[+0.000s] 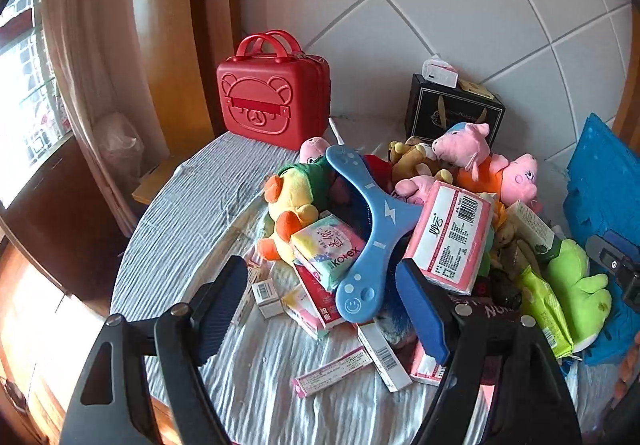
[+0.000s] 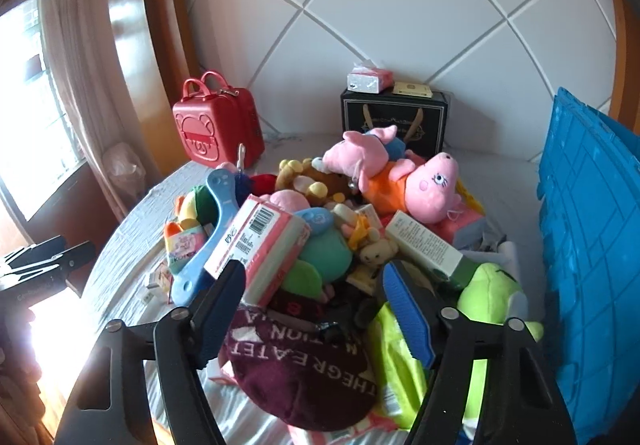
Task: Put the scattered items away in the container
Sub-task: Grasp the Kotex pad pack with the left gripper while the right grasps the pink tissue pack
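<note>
A heap of scattered items lies on the bed: pink pig plush toys (image 1: 516, 177) (image 2: 424, 185), a yellow duck plush (image 1: 290, 205), a blue boomerang-shaped toy (image 1: 372, 221) (image 2: 212, 229), a pink tissue pack (image 1: 452, 237) (image 2: 260, 241), a Kotex pack (image 1: 328, 245), a green plush (image 1: 576, 285) (image 2: 488, 297) and a maroon cap (image 2: 296, 365). The blue crate (image 1: 604, 181) (image 2: 592, 245) stands at the right. My left gripper (image 1: 324, 301) is open above small boxes at the heap's front. My right gripper (image 2: 312, 297) is open over the maroon cap.
A red bear suitcase (image 1: 272, 101) (image 2: 216, 133) and a black gift bag (image 1: 452, 113) (image 2: 394, 121) stand against the padded headboard. Flat boxes (image 1: 336, 371) lie on the striped sheet. A window and curtain are to the left. The left gripper shows in the right wrist view (image 2: 44, 257).
</note>
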`<state>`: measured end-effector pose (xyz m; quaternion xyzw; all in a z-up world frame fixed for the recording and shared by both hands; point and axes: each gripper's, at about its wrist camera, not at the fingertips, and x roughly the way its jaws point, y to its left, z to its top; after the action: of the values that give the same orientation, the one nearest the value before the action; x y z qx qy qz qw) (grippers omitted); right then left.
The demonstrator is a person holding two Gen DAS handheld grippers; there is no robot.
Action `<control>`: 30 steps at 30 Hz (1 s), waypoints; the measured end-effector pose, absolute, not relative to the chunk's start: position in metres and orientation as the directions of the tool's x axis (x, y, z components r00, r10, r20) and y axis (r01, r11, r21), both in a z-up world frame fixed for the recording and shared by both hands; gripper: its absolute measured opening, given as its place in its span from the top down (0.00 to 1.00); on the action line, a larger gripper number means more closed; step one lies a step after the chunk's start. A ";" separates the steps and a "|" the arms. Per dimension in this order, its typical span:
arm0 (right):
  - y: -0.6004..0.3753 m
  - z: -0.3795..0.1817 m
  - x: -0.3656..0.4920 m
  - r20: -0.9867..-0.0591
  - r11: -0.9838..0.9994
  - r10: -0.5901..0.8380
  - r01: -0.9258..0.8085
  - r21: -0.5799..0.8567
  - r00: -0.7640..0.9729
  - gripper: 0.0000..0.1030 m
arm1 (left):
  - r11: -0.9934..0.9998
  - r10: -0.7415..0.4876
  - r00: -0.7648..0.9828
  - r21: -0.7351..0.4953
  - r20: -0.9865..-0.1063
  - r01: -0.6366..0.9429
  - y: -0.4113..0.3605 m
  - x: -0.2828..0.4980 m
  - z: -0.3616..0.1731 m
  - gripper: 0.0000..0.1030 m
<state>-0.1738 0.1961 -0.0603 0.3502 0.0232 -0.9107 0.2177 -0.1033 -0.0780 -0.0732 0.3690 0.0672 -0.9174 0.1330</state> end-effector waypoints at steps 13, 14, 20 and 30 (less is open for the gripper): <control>0.093 -0.102 -0.192 -0.764 -0.977 -0.199 0.179 0.111 -0.614 0.19 | -0.992 -0.039 -0.625 -0.043 -0.779 0.116 -0.165 -0.176 -0.120 0.26; 0.089 -0.106 -0.195 -0.772 -0.979 -0.191 0.174 0.106 -0.606 0.19 | -0.993 -0.028 -0.615 -0.050 -0.788 0.110 -0.165 -0.180 -0.124 0.26; 0.074 -0.124 -0.219 -0.806 -0.988 -0.146 0.124 0.091 -0.573 0.14 | -0.995 0.016 -0.570 -0.072 -0.822 0.075 -0.161 -0.195 -0.145 0.26; 0.055 -0.165 -0.257 -0.861 -0.987 -0.138 0.138 0.080 -0.490 0.04 | -0.992 0.082 -0.482 -0.117 -0.872 0.042 -0.140 -0.210 -0.183 0.26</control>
<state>-0.2567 0.0546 -0.1648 0.4987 0.0002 -0.8631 0.0801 -0.2103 -0.1402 -0.1831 0.5089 0.0610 -0.8586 -0.0119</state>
